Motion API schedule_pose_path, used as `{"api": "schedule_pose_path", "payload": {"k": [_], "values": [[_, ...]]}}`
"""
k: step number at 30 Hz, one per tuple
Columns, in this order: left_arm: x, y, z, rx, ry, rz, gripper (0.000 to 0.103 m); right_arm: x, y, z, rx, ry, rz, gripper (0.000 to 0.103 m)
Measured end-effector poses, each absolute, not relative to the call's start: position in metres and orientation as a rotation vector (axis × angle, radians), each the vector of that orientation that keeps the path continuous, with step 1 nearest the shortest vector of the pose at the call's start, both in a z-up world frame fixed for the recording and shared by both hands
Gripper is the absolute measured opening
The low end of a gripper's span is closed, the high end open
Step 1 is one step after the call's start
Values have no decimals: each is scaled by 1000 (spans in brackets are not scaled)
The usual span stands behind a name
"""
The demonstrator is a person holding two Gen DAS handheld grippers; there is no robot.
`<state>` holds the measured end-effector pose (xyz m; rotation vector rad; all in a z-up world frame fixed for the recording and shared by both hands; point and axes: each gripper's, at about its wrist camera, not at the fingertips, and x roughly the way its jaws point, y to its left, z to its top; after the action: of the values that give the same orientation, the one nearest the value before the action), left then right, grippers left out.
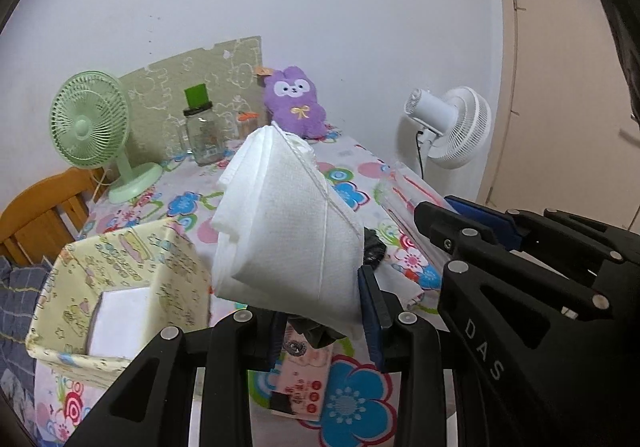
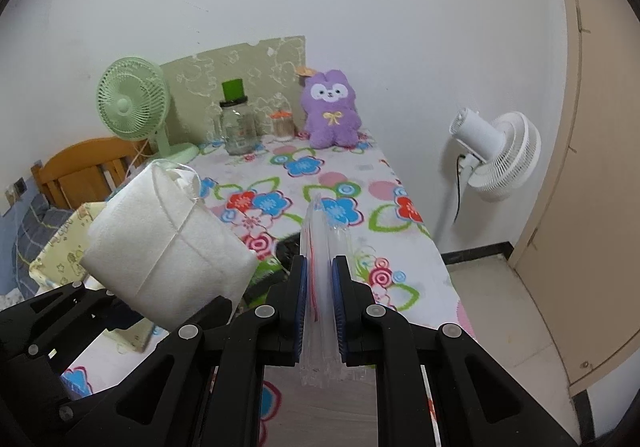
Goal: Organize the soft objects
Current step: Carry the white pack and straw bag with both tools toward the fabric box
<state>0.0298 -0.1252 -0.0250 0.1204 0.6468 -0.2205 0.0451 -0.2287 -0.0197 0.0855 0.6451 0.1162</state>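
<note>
White folded cloth (image 1: 280, 223) hangs clamped in my left tool (image 1: 324, 315) above the table (image 1: 352, 399), beside the basket (image 1: 120, 287). Clear zip bag (image 2: 322, 279) is pinched in my right tool (image 2: 320, 303); I'd open its mouth before feeding cloth in.

I'm in a home, in a small lived-in room. My table (image 2: 400, 247) wears a bright flowered cloth, with a purple plush (image 2: 331, 110) and a glass jar (image 2: 239, 127) at the wall. A green fan (image 2: 134, 103) stands beside a wooden chair (image 2: 80, 167) (a white fan (image 2: 500, 155) is on the floor).
</note>
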Motion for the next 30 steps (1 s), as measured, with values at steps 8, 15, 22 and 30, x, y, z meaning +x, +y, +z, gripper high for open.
{"api": "schedule_pose_path", "payload": {"k": [8, 15, 22, 30], "values": [[30, -104, -8, 102, 623, -186, 33, 44, -205, 4, 59, 620, 137, 16], [29, -82, 0, 91, 616, -165, 33, 45, -181, 20, 33, 610, 153, 16], [28, -59, 4, 82, 607, -146, 33, 47, -161, 28, 21, 600, 176, 16], [35, -32, 3, 72, 613, -126, 33, 53, -134, 33, 6, 600, 213, 16]]}}
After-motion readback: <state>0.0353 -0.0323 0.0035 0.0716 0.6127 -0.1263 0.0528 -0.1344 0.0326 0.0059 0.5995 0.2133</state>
